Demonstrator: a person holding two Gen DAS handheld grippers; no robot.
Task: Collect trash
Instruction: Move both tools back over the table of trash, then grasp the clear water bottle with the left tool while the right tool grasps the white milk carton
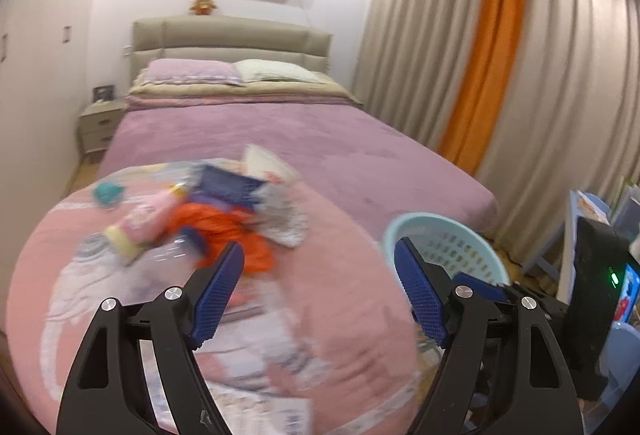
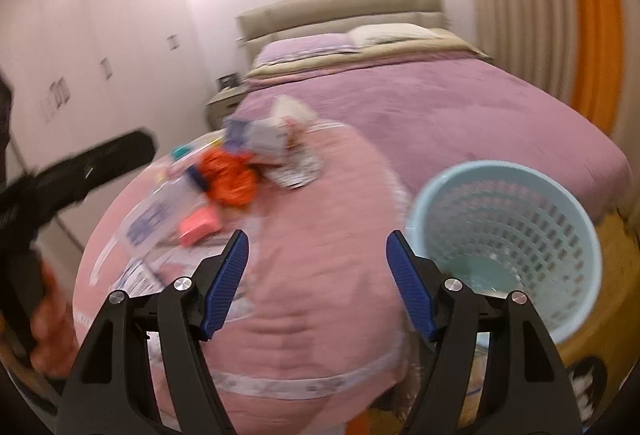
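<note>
A pile of trash lies on the pink blanket [image 1: 328, 255] at the foot of the bed: an orange crumpled bag [image 1: 224, 227] [image 2: 230, 177], a blue box [image 1: 226, 185], a white patterned wrapper [image 1: 286, 223] [image 2: 298, 169], a pink carton [image 1: 148, 219] and a teal cup [image 1: 107, 193]. A light blue mesh waste basket [image 2: 508, 243] [image 1: 444, 247] stands beside the bed on the right. My left gripper [image 1: 320, 263] is open and empty, just short of the pile. My right gripper [image 2: 316, 255] is open and empty over the blanket, left of the basket. Both views are blurred.
The purple bed [image 1: 280, 131] runs back to a beige headboard with pillows. A nightstand [image 1: 100, 123] stands at the far left. Beige and orange curtains [image 1: 492, 67] hang on the right. The other gripper's black body [image 2: 60, 179] shows at the left of the right wrist view.
</note>
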